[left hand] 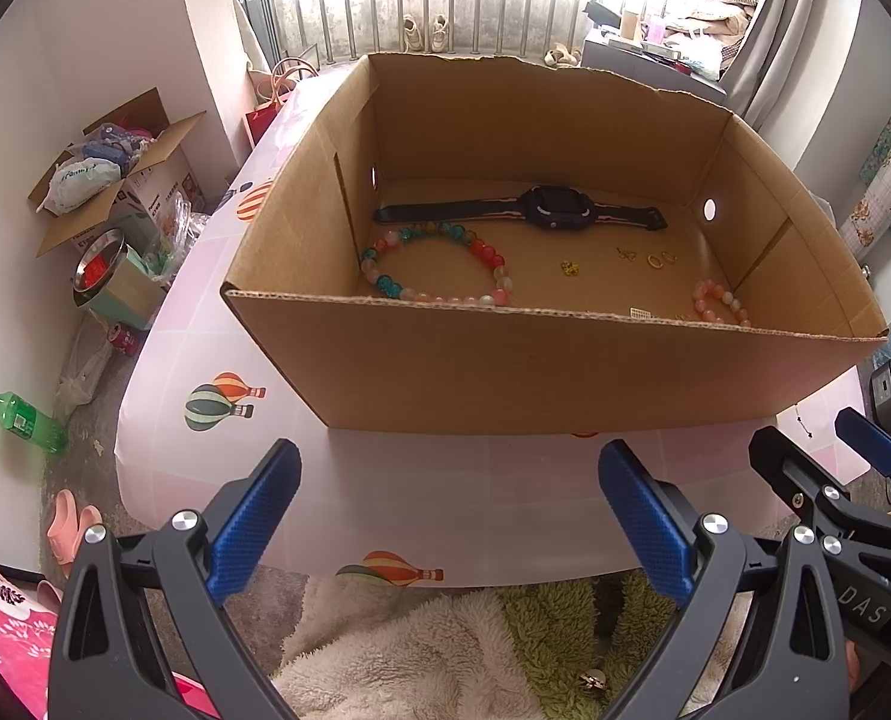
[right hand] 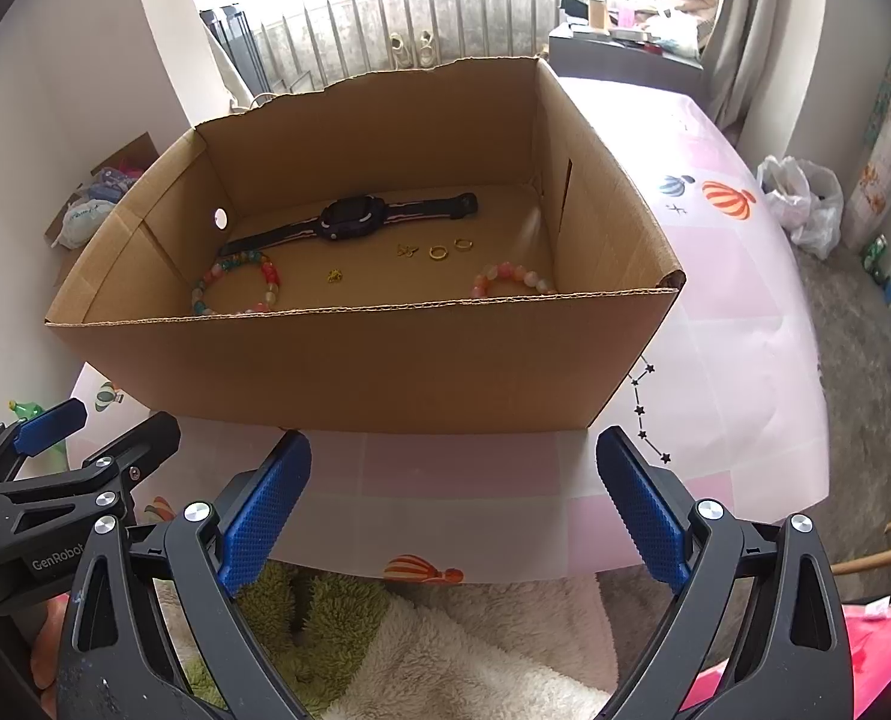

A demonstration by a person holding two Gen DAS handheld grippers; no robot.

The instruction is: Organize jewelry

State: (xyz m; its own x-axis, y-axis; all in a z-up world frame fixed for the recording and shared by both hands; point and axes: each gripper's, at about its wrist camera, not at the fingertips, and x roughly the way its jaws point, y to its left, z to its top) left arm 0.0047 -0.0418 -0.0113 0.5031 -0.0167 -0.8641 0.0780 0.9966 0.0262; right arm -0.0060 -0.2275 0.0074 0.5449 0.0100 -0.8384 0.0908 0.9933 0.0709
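Note:
An open cardboard box [left hand: 505, 366] [right hand: 355, 360] stands on a pink table. Inside lie a dark watch [left hand: 553, 208] [right hand: 349, 217], a large multicolour bead bracelet [left hand: 439, 267] [right hand: 238, 285], a small pink bead bracelet [left hand: 718, 300] [right hand: 514, 277], gold rings [left hand: 655, 260] [right hand: 438, 251] and a small gold charm [left hand: 569, 267] [right hand: 335, 275]. My left gripper [left hand: 448, 516] is open and empty in front of the box's near wall. My right gripper [right hand: 454, 510] is open and empty beside it, also before the near wall. Each gripper shows at the other view's edge.
The pink tablecloth [right hand: 733, 300] has balloon prints and ends just ahead of the grippers. A fluffy white and green blanket [left hand: 445, 648] lies below. On the floor left are a cardboard box of clutter [left hand: 109, 180], a metal bowl [left hand: 97, 270] and a green bottle [left hand: 25, 420].

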